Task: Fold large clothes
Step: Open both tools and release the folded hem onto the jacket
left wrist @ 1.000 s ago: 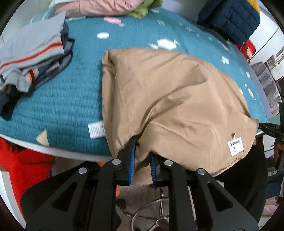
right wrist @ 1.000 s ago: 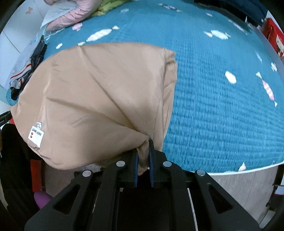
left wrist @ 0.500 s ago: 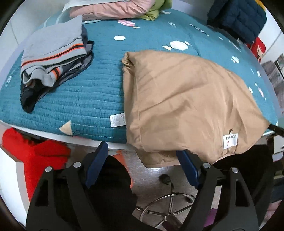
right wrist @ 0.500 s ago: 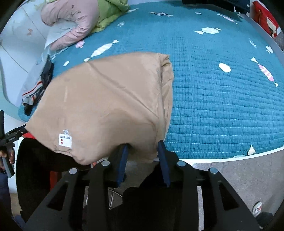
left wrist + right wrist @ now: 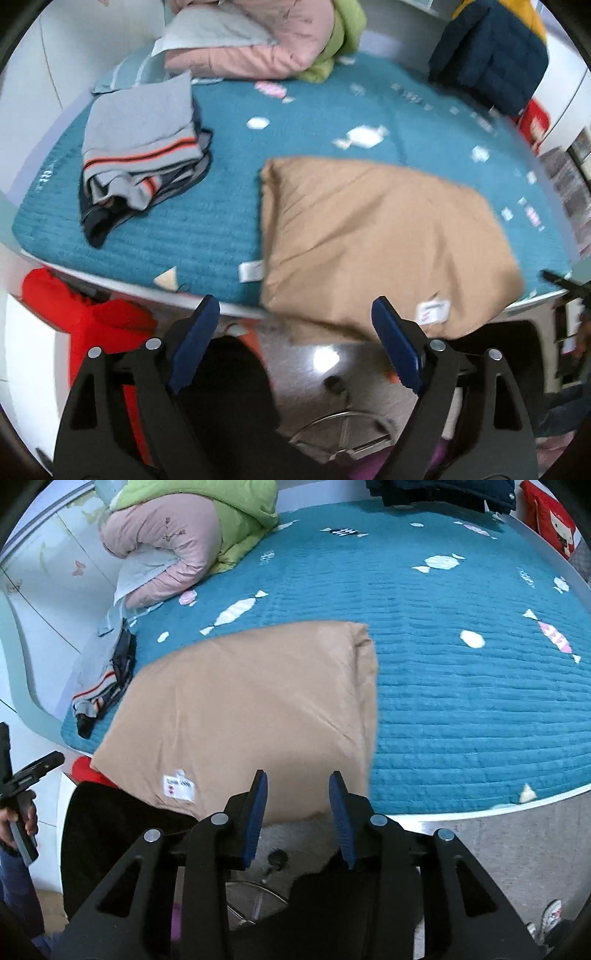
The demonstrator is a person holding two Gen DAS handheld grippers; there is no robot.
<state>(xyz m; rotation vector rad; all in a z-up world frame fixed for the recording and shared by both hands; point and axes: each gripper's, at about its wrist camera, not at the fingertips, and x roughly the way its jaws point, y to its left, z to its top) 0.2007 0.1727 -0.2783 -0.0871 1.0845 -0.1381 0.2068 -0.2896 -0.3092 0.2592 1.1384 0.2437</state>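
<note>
Bed covered edge to edge by a teal quilted cover printed with pale candy shapes. White wall panels stood behind it; pale speckled floor showed below its near edge, with a chrome chair base there.

Landmark: one tan garment, folded into a rough rectangle, lay on the bed at the near edge, its near hem hanging slightly over the rim. One white label showed on its near corner. A second white tag lay on the cover just beside the garment's near left edge in the left view.

Left of the tan garment, well apart: one stack of folded grey clothes with orange stripes. Beyond it, at the far side of the bed: one pink padded jacket touching one green one. Far right of it: one dark blue jacket, with something red beside it. Red cloth sat below the bed edge, on the left.

Left tongs: spread wide, had just been opening, nothing between them, off the tan garment's near hem. Right tongs: parted to a moderate gap, pads clear of the cloth, nothing pinched. One hand gripped the left handle at the edge of the right view.
</note>
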